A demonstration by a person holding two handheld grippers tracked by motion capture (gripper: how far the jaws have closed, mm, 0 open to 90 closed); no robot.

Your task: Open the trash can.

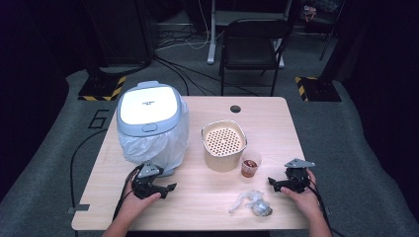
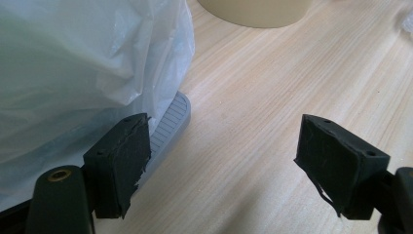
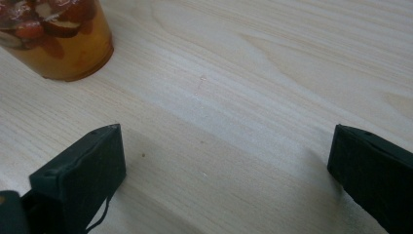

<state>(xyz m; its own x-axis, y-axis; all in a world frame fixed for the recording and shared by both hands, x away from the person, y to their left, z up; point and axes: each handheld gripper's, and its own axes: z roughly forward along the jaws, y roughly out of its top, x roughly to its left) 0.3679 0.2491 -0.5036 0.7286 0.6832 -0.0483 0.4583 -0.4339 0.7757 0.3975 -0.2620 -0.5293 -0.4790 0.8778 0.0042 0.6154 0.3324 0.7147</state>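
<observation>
**Starting layout: both grippers at rest, fingers wide**

The surface (image 1: 197,207) carries all items within reach. The largest item, a lidded bin (image 1: 148,111) lined with a white plastic bag (image 1: 163,143), stands at the far left; its grey foot pedal (image 2: 170,119) faces the near edge, just beside the left gripper (image 1: 168,188), probably so that gripper can press it. The beige perforated basket (image 1: 224,143) sits at the centre, open side up. The clear cup (image 1: 250,164) of amber liquid and fruit pieces stands touching or just beside the basket, to the right. A crumpled clear wrapper (image 1: 253,202) lies near the front edge.

The left gripper rests with fingers (image 2: 122,165) wide, holding nothing. The right gripper (image 1: 272,183) points toward the cup, fingers (image 3: 83,180) wide, empty. Nothing lies between it and the cup.
</observation>
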